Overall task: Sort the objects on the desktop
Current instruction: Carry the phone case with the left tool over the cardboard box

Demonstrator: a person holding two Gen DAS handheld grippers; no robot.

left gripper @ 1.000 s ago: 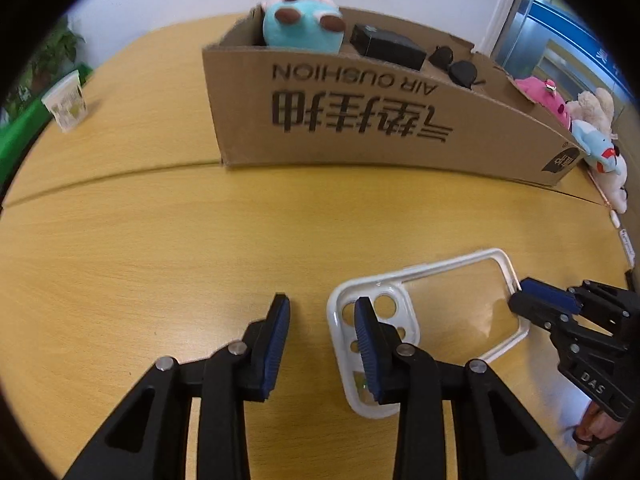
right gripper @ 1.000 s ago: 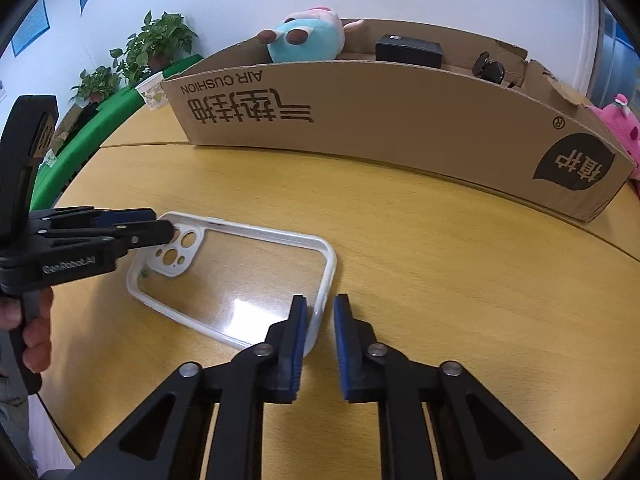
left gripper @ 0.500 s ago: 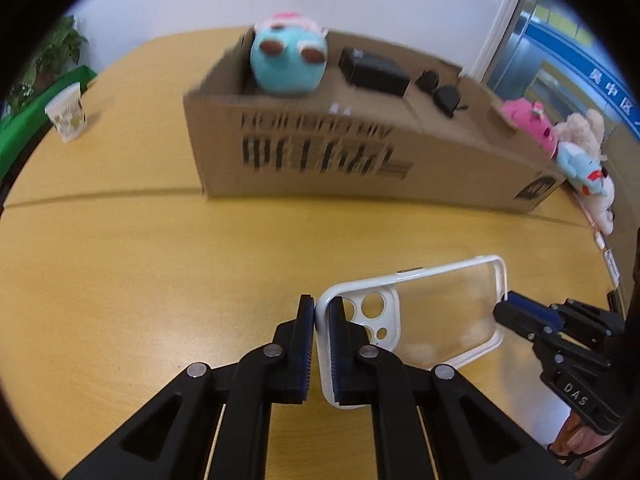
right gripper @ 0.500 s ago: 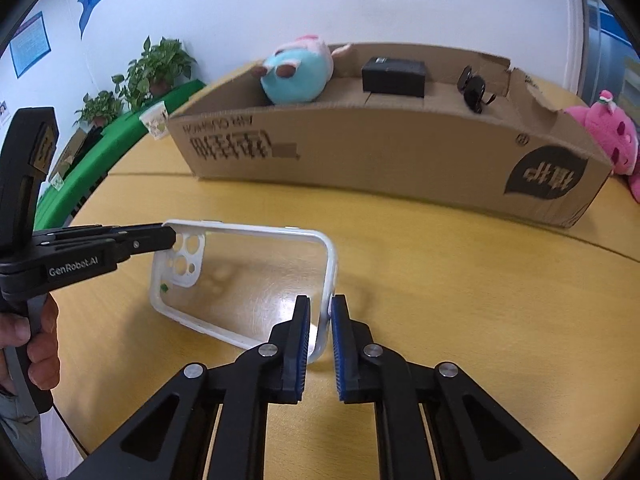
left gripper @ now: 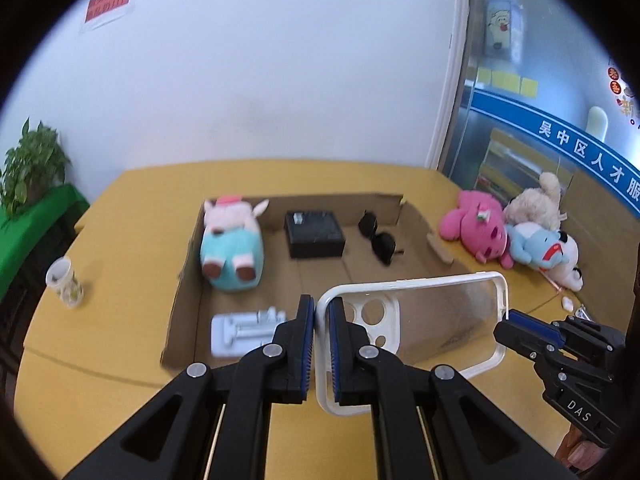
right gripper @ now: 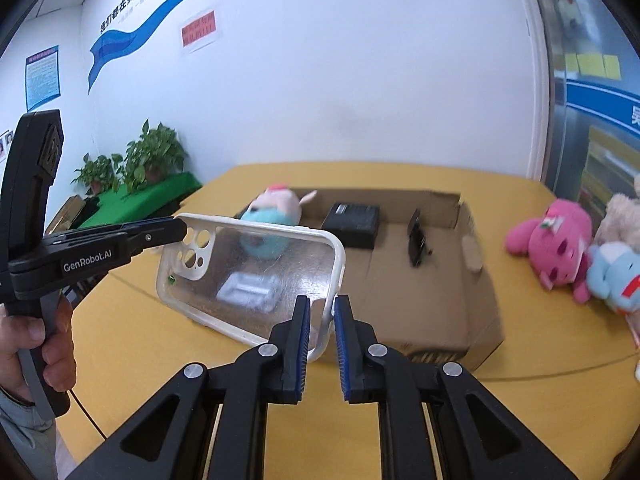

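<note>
Case: thin clear shell, light, flexible, slick; judged best gripped on rim. Left claw clamped on camera-end rim, right claw clamped on opposite end. Box ahead, below.

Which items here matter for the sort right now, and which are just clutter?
In play: phone case, clamped by left gripper and right gripper; cardboard box.

Lying about: paper cup, plush toys beside the box, potted plant.
</note>
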